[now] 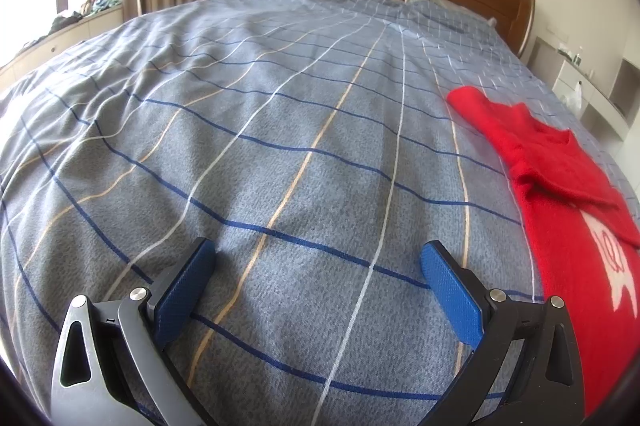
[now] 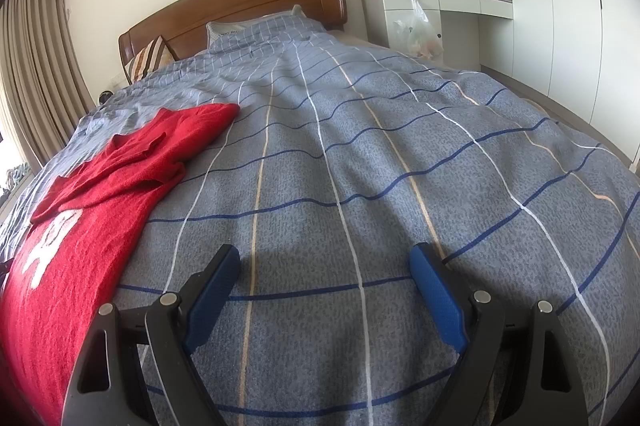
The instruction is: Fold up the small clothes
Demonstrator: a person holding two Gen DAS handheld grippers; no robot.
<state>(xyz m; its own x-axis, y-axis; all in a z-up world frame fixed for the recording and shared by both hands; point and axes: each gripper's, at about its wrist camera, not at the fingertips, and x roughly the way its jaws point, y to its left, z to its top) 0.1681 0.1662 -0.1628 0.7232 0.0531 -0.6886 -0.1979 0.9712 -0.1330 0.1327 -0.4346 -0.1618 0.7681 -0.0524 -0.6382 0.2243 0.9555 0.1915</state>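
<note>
— On the grey-blue checked bedspread (image 1: 280,154) between both tongs lies a red knitted sweater with a white motif (image 1: 568,186); how far along?

— Barely begun, I judge; sleeves look tucked across the chest, body unfolded.

— The tongs?

— Left tongs (image 1: 318,266) and right tongs (image 2: 324,268) both gape, released, holding nothing; sweater beside each, untouched.

Black fingers (image 1: 456,290), blue textured pads (image 2: 436,300), silver screws (image 1: 497,294).

The red sweater (image 1: 568,186) runs off frame, its white motif (image 2: 48,246) only partly visible.
</note>
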